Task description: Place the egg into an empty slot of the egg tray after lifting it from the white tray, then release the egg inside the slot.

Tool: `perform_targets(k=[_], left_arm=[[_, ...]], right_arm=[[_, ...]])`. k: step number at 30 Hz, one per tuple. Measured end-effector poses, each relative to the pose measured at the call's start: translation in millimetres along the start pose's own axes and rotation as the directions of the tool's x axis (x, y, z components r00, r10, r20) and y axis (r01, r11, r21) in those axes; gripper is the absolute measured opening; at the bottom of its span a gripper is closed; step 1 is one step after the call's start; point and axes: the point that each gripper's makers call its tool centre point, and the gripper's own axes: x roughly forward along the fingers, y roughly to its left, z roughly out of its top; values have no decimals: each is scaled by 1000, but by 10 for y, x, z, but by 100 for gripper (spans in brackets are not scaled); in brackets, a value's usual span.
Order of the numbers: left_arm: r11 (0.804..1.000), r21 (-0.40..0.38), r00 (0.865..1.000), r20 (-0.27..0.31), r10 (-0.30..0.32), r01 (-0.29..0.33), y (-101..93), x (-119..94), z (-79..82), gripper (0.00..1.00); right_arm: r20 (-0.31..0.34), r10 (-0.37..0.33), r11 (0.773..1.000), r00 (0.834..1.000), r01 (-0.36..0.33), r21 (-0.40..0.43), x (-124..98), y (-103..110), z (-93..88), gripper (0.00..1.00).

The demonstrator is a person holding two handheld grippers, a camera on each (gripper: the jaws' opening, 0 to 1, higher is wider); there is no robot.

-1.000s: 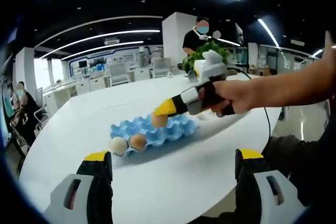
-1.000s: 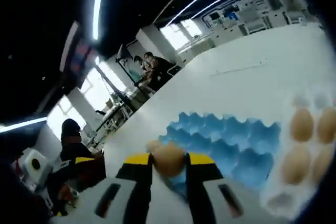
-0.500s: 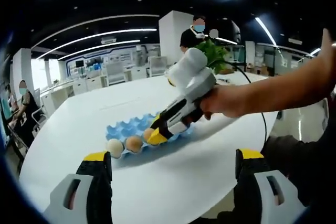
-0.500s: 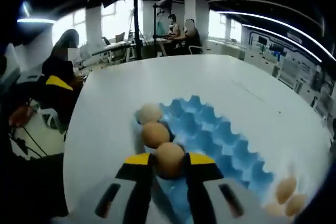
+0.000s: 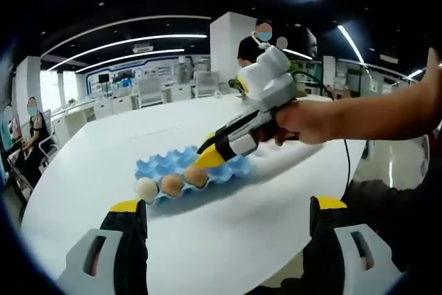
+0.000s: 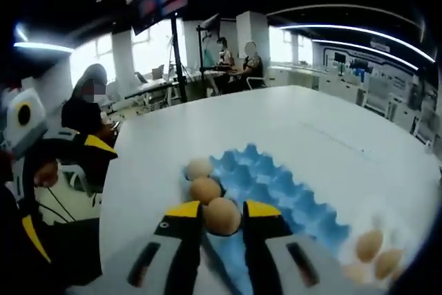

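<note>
The white worktop [image 6: 290, 112] carried one blue egg tray [image 6: 290, 195], and on it, at the near edge, a row of three brown eggs. The third egg [image 6: 222, 216] sat between the yellow tips of the right claw [image 6: 222, 213]; the jaws looked slightly parted, and whether they still gripped it could not be told. Two more eggs [image 6: 205, 189] lay just beyond it in their slots. At the far right, about three further eggs [image 6: 369, 245] rested, blurred, presumably in the white tray. The left claw [image 5: 224, 212] hung wide and empty, well back from the tray. An egg was light, smooth, rigid yet brittle, so it likely wanted a gentle pinch across its middle and a slow release.
</note>
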Motion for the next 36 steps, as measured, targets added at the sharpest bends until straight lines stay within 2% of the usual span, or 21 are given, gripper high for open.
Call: perform_targets(k=[4,7,10,13,16,18,23,28,32,36], left_arm=[[1000,21,1000,-8,-16,16,-38,34,21,100],[999,26,1000,-9,-22,22,-45,55,29,100],[999,26,1000,-9,-24,24,-42,91,37,100],[999,27,999,-10,-32,32,-63,140,44,100],[999,30,999,-10,-42,42,-103,181,59,100],[998,31,999,-9,-49,49,-132,202,65,100],[997,36,998,-15,-60,61,-155,224,42,100],[997,34,998,-19,-65,66,-148,225,24,100],[997,31,998,-16,-67,67,-143,234,37,100],[997,35,998,-16,-64,65,-147,239,48,100]], right_arm=[[41,3,1000,999,-3,11,-130,-70,37,23],[113,14,999,993,-19,42,-400,-161,36,23],[138,37,998,990,-44,48,-624,-225,-46,22],[146,26,998,989,-34,55,-920,-363,-177,21],[160,-24,997,987,12,75,-1238,-555,-298,21],[147,-81,994,986,69,88,-1506,-730,-439,21],[111,-193,976,975,178,128,-2007,-1005,-754,21],[54,-275,954,960,266,139,-2328,-1169,-1039,21],[37,-303,943,952,295,152,-2430,-1211,-1110,21],[-36,-309,945,950,311,96,-2438,-1256,-1226,21]])
